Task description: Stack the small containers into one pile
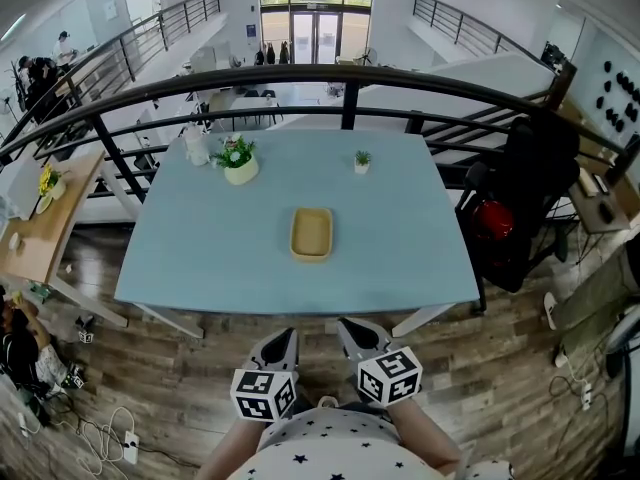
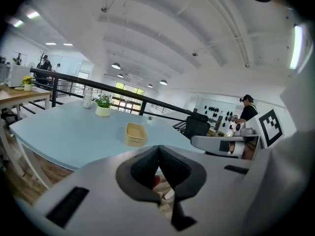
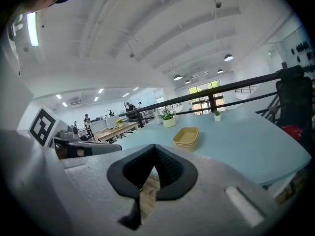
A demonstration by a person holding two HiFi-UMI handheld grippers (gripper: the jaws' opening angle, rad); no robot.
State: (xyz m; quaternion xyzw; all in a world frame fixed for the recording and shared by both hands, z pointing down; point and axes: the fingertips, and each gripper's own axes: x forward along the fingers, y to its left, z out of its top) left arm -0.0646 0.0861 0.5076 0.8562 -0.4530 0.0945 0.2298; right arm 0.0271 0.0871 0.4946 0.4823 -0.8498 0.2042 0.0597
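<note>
a: head view?
b: yellow containers (image 1: 311, 233) nested in one pile mid-desk (image 1: 200, 253); left hand-held gripper (image 1: 279, 345) and right hand-held gripper (image 1: 361, 335) sit off the near edge, well apart from the pile
a: left gripper view?
b: jaws pressed together, nothing between, pile beyond
a: right gripper view?
b: likewise together and empty, pile on the desk ahead
</note>
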